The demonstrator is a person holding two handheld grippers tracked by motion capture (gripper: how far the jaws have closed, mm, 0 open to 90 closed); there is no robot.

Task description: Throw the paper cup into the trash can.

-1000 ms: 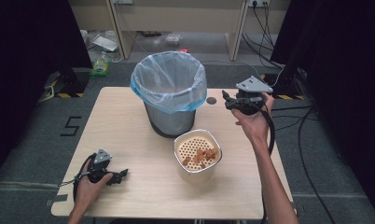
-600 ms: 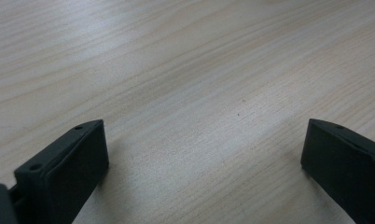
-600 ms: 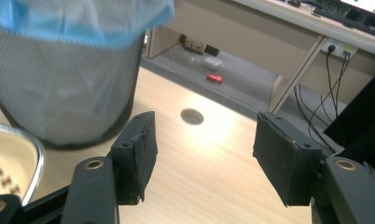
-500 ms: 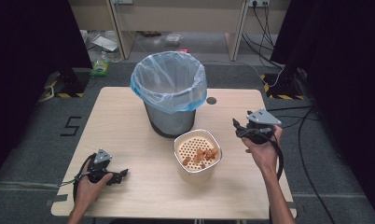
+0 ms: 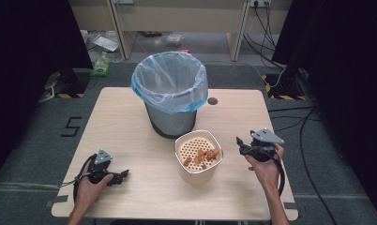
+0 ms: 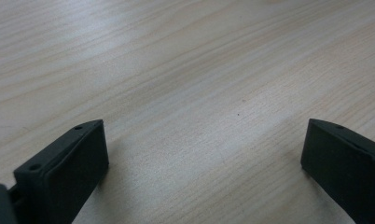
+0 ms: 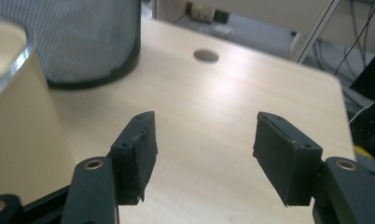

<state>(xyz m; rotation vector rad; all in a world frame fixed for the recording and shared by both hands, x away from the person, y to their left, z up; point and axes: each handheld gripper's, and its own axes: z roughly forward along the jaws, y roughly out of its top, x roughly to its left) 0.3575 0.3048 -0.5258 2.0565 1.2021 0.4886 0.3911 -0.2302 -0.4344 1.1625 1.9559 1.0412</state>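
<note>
A cream container with a perforated insert holding orange food pieces stands at the table's middle front. Behind it is a grey mesh bin lined with a blue plastic bag. My right gripper is held low to the right of the container, apart from it, with its jaws open and empty. In the right gripper view the gripper has the container wall at its left and the bin beyond. My left gripper rests open at the front left, and in the left gripper view it spans bare wood.
The wooden table has a round cable hole behind the bin's right side, also visible as the hole. Cables and floor clutter lie beyond the far edge. Dark curtains flank both sides.
My right gripper has come from beside the bin's upper right toward the front and down, ending to the right of the container. The left gripper has not moved.
</note>
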